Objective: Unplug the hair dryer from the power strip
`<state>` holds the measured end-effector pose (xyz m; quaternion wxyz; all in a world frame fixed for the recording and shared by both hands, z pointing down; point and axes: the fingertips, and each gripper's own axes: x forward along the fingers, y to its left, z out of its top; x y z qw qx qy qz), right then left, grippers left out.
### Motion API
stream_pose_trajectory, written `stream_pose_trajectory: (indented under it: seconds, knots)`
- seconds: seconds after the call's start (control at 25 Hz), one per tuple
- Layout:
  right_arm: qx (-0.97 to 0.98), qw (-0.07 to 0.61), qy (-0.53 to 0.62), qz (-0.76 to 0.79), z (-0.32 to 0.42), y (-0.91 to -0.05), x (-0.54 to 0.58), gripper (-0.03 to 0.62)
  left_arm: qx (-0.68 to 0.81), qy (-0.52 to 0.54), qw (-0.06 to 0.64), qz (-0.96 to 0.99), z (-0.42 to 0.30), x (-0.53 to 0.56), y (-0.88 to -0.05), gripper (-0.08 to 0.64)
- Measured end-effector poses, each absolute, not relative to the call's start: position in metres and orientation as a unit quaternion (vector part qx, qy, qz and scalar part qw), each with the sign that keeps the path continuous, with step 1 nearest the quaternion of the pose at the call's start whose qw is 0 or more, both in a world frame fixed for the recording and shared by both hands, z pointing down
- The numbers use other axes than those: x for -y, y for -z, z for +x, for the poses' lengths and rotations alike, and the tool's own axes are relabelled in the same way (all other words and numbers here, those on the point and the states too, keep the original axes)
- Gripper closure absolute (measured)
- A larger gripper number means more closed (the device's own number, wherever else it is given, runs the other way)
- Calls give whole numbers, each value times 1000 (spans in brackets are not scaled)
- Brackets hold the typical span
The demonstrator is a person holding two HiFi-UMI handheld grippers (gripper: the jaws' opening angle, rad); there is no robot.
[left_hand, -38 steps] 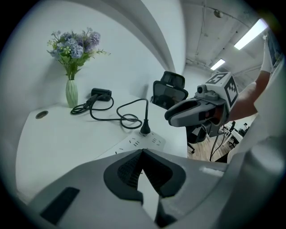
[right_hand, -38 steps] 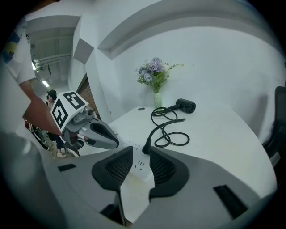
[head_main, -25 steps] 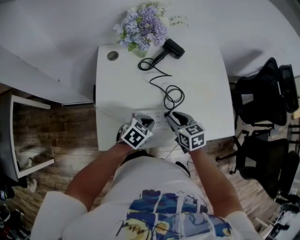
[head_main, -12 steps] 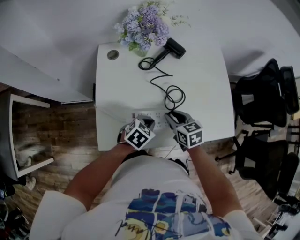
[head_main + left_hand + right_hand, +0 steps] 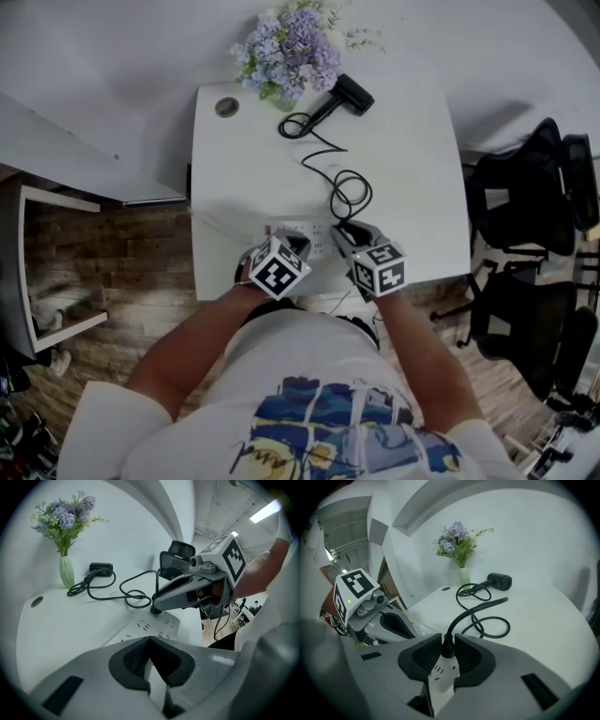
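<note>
Head view: white slotted plastic power strip point(image 5: 302, 231) lay at the white table point(image 5: 403, 187) front edge; left gripper view: left gripper point(image 5: 150, 639), tips pressed together, sat over its near end; right gripper view: right gripper point(image 5: 448, 639), the nearer, was closing on the upright black round plug point(image 5: 447, 649) between its fingers.

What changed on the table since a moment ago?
Very little. The right gripper is closing its jaws on the black plug in the power strip. The left gripper still holds the strip, and the hair dryer, cord and flowers have not moved.
</note>
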<state>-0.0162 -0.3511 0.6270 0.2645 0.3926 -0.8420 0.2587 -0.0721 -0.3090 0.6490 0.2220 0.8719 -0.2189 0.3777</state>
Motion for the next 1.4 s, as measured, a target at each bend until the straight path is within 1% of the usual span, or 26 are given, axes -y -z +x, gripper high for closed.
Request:
stream_pose_trajectory:
  seconds: [0.52,0.96,1.24,1.4]
  knots:
    - [838,275,-236,408,-17,-622,350,532,214,-379,222,872,-72,309,-650,558]
    - [837,278,-223,415,-15,-619,345,537,219,-380,213,873,-72,308,-650,558]
    - [851,233,-197,428,-19,-579,360,535,217,-379,215,874,-72,309,-650,558]
    - [851,214,-207,431,-13,-563,364,535,215,-380,217,873,-72,308,-650,558]
